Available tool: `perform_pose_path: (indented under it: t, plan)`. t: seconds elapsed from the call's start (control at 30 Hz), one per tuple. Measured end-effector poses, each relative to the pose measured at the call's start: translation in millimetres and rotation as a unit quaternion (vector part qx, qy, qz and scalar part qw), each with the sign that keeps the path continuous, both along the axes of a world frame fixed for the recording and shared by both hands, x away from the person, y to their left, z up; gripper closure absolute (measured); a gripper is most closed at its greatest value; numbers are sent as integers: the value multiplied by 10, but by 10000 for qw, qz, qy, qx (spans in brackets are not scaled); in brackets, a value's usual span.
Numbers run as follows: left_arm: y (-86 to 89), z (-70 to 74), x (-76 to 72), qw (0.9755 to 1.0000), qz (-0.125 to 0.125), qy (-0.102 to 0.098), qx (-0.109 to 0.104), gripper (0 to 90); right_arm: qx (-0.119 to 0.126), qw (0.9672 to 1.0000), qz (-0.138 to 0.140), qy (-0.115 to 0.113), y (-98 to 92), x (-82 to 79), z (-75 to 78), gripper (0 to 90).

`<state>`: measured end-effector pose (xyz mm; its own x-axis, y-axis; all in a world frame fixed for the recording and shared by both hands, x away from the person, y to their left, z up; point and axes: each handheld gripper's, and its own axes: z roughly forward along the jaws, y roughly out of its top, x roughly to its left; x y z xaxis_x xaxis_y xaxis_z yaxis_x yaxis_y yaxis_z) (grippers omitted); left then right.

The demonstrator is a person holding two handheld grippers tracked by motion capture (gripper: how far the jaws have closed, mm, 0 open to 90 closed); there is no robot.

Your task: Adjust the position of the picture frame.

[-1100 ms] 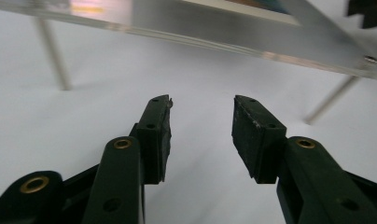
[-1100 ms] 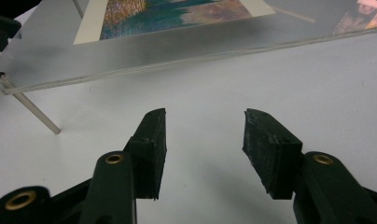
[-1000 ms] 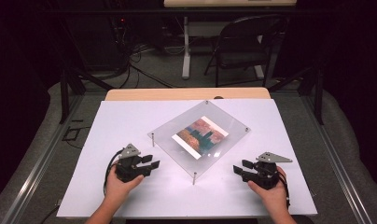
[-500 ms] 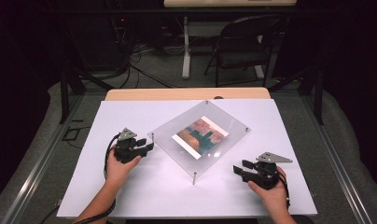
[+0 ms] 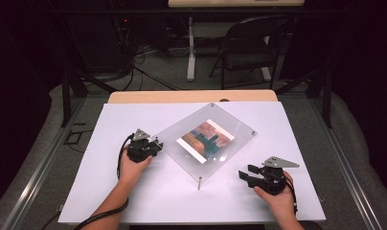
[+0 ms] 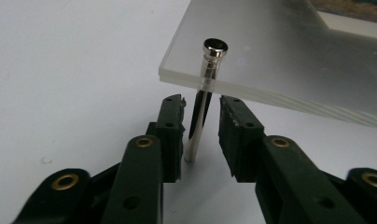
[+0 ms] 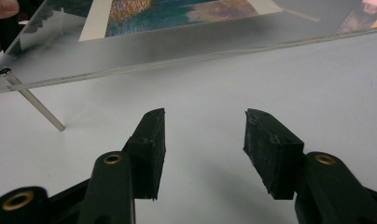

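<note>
A clear acrylic frame (image 5: 239,129) holding a colourful picture (image 5: 205,140) stands on thin metal posts in the middle of the white table, turned like a diamond. My left gripper (image 5: 155,143) is at the frame's left corner. In the left gripper view its jaws (image 6: 200,100) straddle that corner's metal post (image 6: 210,60) below the plate; they have just been closing, and a small gap still shows on each side. My right gripper (image 5: 244,176) rests open at the front right, pointing at the frame's near edge (image 7: 177,56), with nothing between its jaws (image 7: 205,116).
The frame's near corner post (image 5: 199,183) stands between the two hands and appears slanted in the right gripper view (image 7: 37,105). The white table top (image 5: 134,201) ends at a wooden strip (image 5: 191,97) at the back. A chair (image 5: 251,48) and cables lie beyond.
My left hand has moved forward and right from the table's front left to the frame's left corner, and its jaws have narrowed around the post. The right hand has not moved.
</note>
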<state>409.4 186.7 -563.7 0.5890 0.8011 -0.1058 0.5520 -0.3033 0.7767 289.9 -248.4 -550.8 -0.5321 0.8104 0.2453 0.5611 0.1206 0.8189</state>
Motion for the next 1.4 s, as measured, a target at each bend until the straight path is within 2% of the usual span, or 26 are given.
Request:
perform_pose_path:
  t: [0.1, 0.17, 0.2, 0.23, 0.27, 0.3, 0.43, 0.5, 0.57, 0.6, 0.73, 0.8, 0.83, 0.93, 0.97, 1.1, 1.3, 1.4]
  plan:
    - [-7, -8, 8, 10000, 19, -29, 34, 761, 10, 10000, 23, -34, 8, -3, 1, 480]
    - [-8, -13, 18, 10000, 28, -44, -31, 786, 25, 9999, 117, -55, 23, -12, 9, 480]
    - [15, -18, 30, 9999, 69, 8, -126, 826, 53, 9997, 203, -95, 36, -18, 15, 481]
    - [35, -23, 43, 9995, 68, 104, -291, 826, 89, 9997, 217, -90, 46, -24, 18, 482]
    - [35, -23, 43, 9995, 68, 104, -291, 822, 89, 9997, 217, -90, 46, -24, 18, 482]
    - [46, -27, 51, 9992, 76, 140, -377, 822, 102, 9996, 239, -78, 55, -30, 21, 488]
    - [25, -15, 42, 9995, 101, 119, -283, 831, 109, 9991, 396, -87, 133, -61, 30, 505]
    - [26, -6, 43, 9992, 118, 180, -339, 831, 96, 9985, 530, -98, 187, -77, 34, 512]
    - [27, 35, 40, 9991, 122, 214, -348, 830, 73, 9972, 739, -70, 276, -108, 42, 535]
    - [27, 35, 40, 9991, 122, 214, -348, 829, 73, 9972, 739, -70, 276, -108, 42, 535]
    - [41, 147, 12, 9985, 41, 241, -487, 826, 126, 9947, 1022, -14, 404, -147, 31, 573]
    - [27, 260, -43, 9981, 15, 185, -582, 825, 236, 9923, 1211, 78, 509, -174, 9, 585]
    - [27, 260, -43, 9981, 15, 185, -582, 825, 236, 9923, 1211, 78, 509, -174, 9, 585]
    - [5, 354, -132, 9979, -51, 167, -618, 825, 285, 9896, 1408, 90, 636, -209, 0, 589]
    - [5, 354, -132, 9979, -51, 167, -618, 826, 285, 9896, 1408, 90, 636, -209, 0, 589]
    - [-7, 379, -198, 9980, -120, 187, -593, 827, 382, 9857, 1644, 38, 756, -247, 34, 572]
    - [-13, 399, -271, 9975, -211, 172, -659, 828, 496, 9837, 1729, -36, 862, -238, 23, 566]
    - [-15, 398, -292, 9974, -228, 181, -666, 828, 557, 9826, 1770, -92, 936, -221, 24, 599]
